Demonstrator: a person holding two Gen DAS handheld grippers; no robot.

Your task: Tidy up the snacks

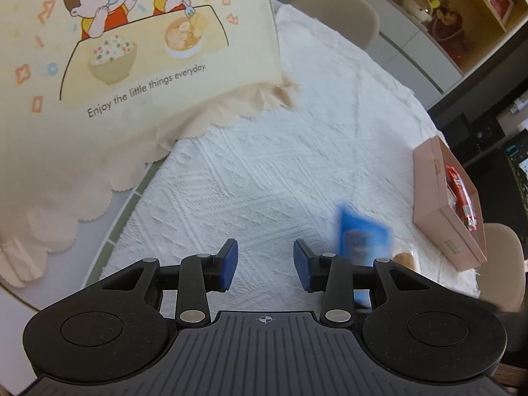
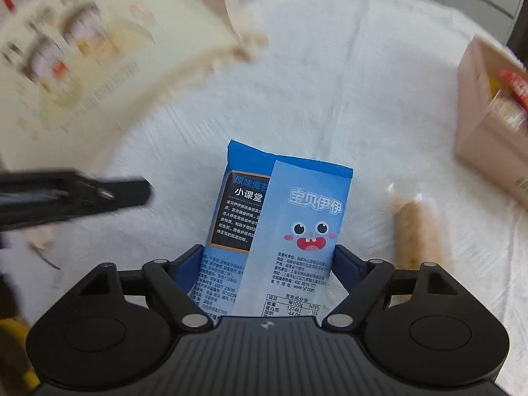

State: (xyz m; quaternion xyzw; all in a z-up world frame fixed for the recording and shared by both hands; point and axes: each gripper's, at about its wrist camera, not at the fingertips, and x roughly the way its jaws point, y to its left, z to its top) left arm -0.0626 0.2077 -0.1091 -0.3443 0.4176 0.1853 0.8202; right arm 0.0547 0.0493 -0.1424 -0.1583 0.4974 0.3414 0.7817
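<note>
Clamping a blue seaweed snack packet (image 2: 277,227) between its blue pads, the right hand-held gripper (image 2: 269,274) holds it upright above the counter (image 2: 330,82), which is covered by a white textured cloth. The packet's lower end is hidden behind the gripper body, and its printed panel with a cartoon face points toward the camera. Just to the right of that gripper lies a clear-wrapped roll of biscuits (image 2: 417,231), blurred, its near end cut off by the gripper linkage. Farther right stands an open pink box (image 2: 478,125) with red-wrapped snacks inside; what else it holds is too smeared to make out.

The left hand-held gripper (image 1: 265,265) hovers with its pads apart, nothing between them. To its right the blue packet (image 1: 361,234) appears as a blur, partly behind the gripper arm. Ahead and to its left hangs a cream illustrated cloth (image 1: 132,49) with scalloped edges.
</note>
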